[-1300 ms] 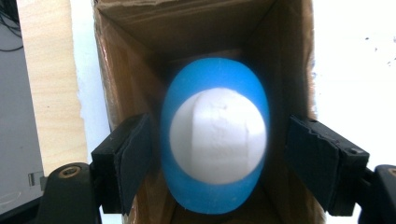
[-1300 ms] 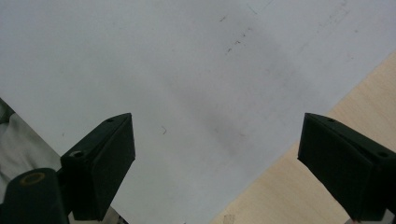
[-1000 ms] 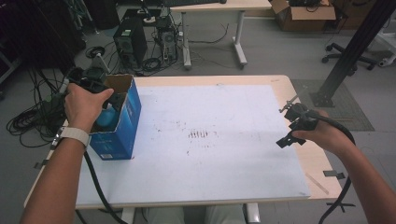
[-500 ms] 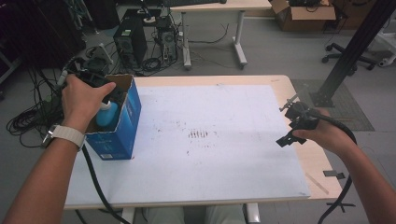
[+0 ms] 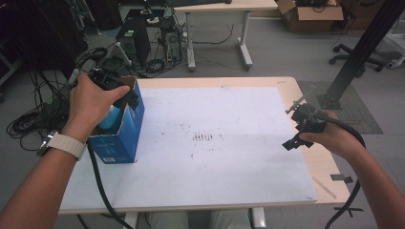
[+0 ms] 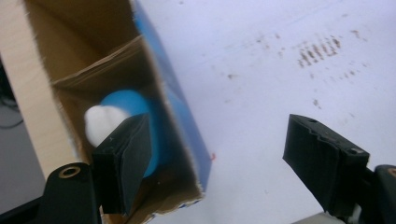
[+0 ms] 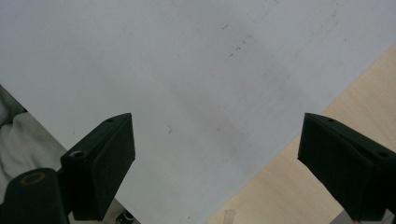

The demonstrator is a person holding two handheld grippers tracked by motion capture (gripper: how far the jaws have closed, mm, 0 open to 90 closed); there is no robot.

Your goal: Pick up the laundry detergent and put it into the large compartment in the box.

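One blue box (image 5: 119,131) standing at left side of table (image 5: 286,86), top flaps open. Inside box: one blue bottle (image 6: 135,121) with white cap (image 6: 100,123), lying low between brown walls.

Two claws. Left gripper (image 6: 219,163) above box, jaws wide apart, holding nothing; one jaw over box opening close to bottle, other jaw out over one white sheet (image 5: 224,143).

Right gripper (image 7: 219,163) near right edge of sheet, well apart from box, jaws wide apart, holding nothing.
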